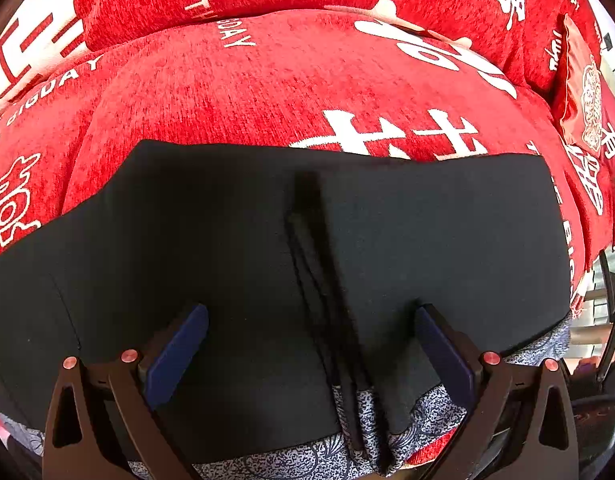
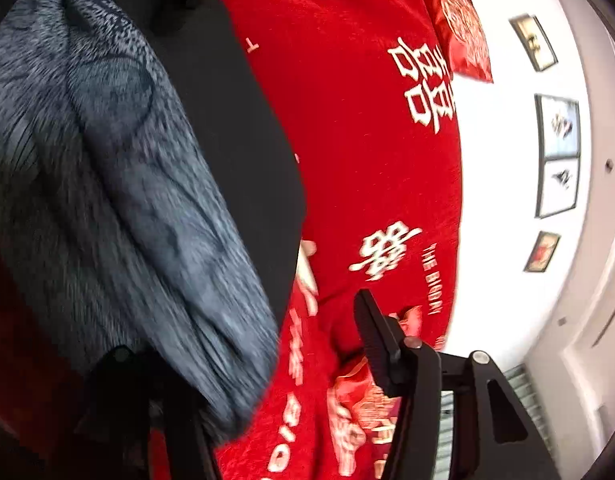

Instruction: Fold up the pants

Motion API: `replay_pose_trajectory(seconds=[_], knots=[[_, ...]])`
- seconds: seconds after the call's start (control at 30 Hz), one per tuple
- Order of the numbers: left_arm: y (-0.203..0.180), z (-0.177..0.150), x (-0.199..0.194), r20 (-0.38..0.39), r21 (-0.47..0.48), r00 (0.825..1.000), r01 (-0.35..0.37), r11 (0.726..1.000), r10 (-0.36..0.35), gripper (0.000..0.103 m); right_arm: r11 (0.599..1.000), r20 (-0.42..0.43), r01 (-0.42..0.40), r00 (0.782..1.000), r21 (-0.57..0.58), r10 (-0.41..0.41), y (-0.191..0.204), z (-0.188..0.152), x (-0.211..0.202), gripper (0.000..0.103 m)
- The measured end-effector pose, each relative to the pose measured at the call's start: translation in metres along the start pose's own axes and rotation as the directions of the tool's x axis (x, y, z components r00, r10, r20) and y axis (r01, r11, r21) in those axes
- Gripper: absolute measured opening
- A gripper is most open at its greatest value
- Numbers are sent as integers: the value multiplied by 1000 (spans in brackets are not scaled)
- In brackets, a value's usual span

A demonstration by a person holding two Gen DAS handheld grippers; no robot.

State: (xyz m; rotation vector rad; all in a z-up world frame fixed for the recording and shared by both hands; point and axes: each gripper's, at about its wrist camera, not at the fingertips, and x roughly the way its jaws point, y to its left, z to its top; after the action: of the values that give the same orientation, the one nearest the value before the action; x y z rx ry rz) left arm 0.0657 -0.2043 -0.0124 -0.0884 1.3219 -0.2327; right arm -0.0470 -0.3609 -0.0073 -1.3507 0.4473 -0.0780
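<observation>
The black pants [image 1: 247, 240] lie flat across a red sofa seat [image 1: 247, 88], with a dark drawstring [image 1: 319, 264] down the middle and a grey patterned waistband [image 1: 387, 412] at the near edge. My left gripper [image 1: 311, 316] is open just above the pants, blue pads [image 1: 175, 356] on either side of the drawstring, holding nothing. In the right wrist view the grey patterned fabric [image 2: 107, 184] and black cloth [image 2: 247, 140] drape over the left finger. My right gripper [image 2: 299, 344] stands wide open; only its right finger [image 2: 375, 336] shows clearly.
The red sofa cover with white characters [image 2: 367, 160] fills the background. A red cushion [image 1: 583, 92] sits at the right end, also in the right wrist view [image 2: 463, 36]. A white wall with framed pictures [image 2: 557, 156] lies beyond.
</observation>
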Motion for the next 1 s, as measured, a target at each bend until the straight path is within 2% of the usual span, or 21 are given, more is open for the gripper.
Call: replay_pose_trajectory(seconds=[0.07, 0.13, 0.2, 0.23, 0.27, 0.3, 0.33, 0.37, 0.4, 0.43, 0.53, 0.57, 0.6, 0.63, 0.67, 0.73, 0.77, 0.8, 0.87, 0.93, 1.0], knots=[[-1, -2, 0, 1, 9, 1000, -6, 1000, 6, 103, 1000, 62, -18, 998, 21, 16, -3, -6, -5, 60], [-3, -2, 1, 1, 19, 1000, -12, 1000, 12, 103, 993, 71, -72, 995, 94, 65, -13, -12, -2, 65], [-4, 0, 2, -4, 22, 1000, -14, 1000, 14, 103, 948, 16, -236, 971, 214, 239, -39, -11, 8, 65], [-4, 0, 1, -9, 25, 1000, -13, 1000, 13, 103, 904, 4, -319, 943, 283, 331, -53, -11, 10, 65], [-4, 0, 0, -15, 22, 1000, -14, 1000, 14, 103, 830, 11, -417, 895, 371, 445, -72, -14, 12, 66], [-4, -1, -1, -19, 15, 1000, -13, 1000, 14, 103, 718, 50, -526, 821, 456, 569, -88, -21, 14, 74], [-5, -3, -3, -21, 9, 1000, -14, 1000, 15, 103, 558, 138, -640, 713, 528, 687, -107, -29, 16, 80], [-5, -6, -4, -18, 13, 1000, -20, 1000, 21, 103, 464, 193, -681, 657, 567, 729, -119, -34, 18, 82], [-7, -9, -4, -9, 22, 999, -32, 999, 33, 103, 402, 221, -691, 627, 601, 747, -129, -37, 22, 82], [-8, -13, -4, 9, 24, 999, -45, 999, 44, 103, 356, 234, -683, 612, 637, 755, -139, -39, 27, 82], [-7, -19, -5, 42, -7, 998, -56, 998, 56, 103, 266, 268, -613, 639, 744, 721, -163, -31, 43, 82], [-7, -20, -5, 46, -9, 997, -60, 998, 60, 103, 226, 282, -622, 609, 750, 741, -161, -20, 48, 81], [-7, -20, -5, 50, -11, 997, -62, 998, 62, 103, 218, 274, -631, 587, 745, 762, -156, -14, 49, 77], [-7, -21, -5, 55, -14, 997, -62, 998, 62, 103, 216, 247, -647, 546, 731, 800, -140, -2, 52, 74], [-7, -21, -5, 57, -13, 996, -64, 998, 65, 103, 215, 181, -648, 487, 731, 854, -118, 9, 66, 70], [-8, -22, -5, 64, -3, 995, -78, 997, 78, 103, 246, 59, -585, 453, 773, 890, -89, 16, 88, 70], [-8, -22, -5, 68, -5, 995, -79, 997, 79, 103, 250, 68, -568, 479, 785, 875, -88, 19, 92, 77], [-8, -22, -5, 71, -7, 994, -79, 997, 79, 103, 247, 74, -547, 499, 800, 864, -95, 22, 97, 77], [-8, -22, -5, 74, -10, 994, -82, 997, 83, 103, 244, 54, -488, 519, 838, 853, -110, 32, 115, 77], [-9, -23, -5, 78, -14, 993, -88, 996, 89, 103, 295, 24, -475, 557, 829, 830, -111, 42, 120, 77], [-8, -23, -5, 81, -15, 993, -85, 996, 86, 103, 356, -35, -480, 557, 802, 830, -103, 57, 134, 78]])
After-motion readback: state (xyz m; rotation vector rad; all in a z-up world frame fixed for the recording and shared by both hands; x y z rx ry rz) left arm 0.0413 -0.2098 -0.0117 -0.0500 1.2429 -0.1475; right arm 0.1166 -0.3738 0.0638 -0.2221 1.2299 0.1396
